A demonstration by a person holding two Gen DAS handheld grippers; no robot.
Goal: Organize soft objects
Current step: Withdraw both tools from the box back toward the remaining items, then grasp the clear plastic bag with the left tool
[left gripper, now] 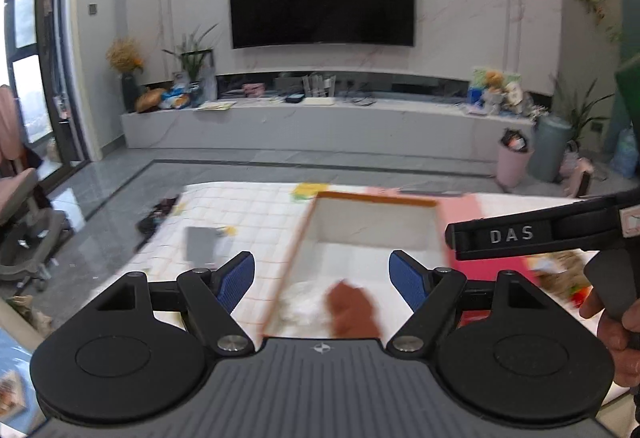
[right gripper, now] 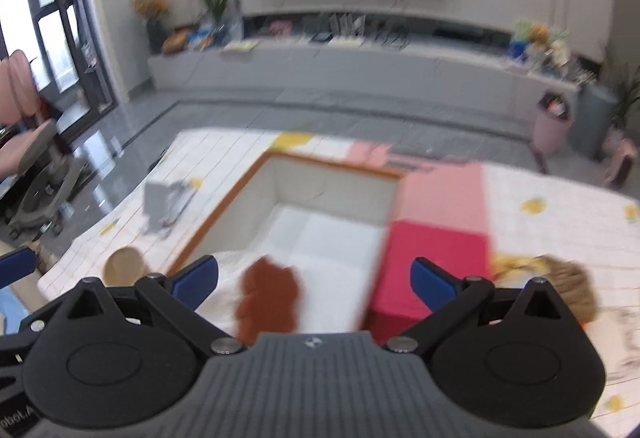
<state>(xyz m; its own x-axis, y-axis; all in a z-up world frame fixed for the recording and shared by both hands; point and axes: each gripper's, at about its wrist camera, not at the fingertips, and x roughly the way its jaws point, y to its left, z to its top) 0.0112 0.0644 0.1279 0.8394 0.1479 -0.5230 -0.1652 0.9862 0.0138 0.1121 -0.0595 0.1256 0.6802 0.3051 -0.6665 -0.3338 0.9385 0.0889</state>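
Two grippers are hovering over the white box with the orange rim (left gripper: 376,200), and both are standing wide open with nothing between their blue pads. The left gripper (left gripper: 322,278) is looking down from the lower middle of its frame onto a brown soft toy (left gripper: 352,308), which is lying on something white and fluffy (left gripper: 300,304) in the near end of the box. The right gripper (right gripper: 314,278) is showing that same toy at lower centre, inside the box.

More soft things are waiting outside: a brownish furry one (right gripper: 568,282) at the right of the right view, just past the pink and red box (right gripper: 436,222), and a grey item (left gripper: 202,246) on the checked tablecloth (left gripper: 248,206) at left centre of the left view.

Everything is blurring with motion, so slowing down looks wise. Next, I judge, one gripper should be reaching for the furry thing, gripping its bulk rather than loose fluff, lifting clear of the box wall before lowering.
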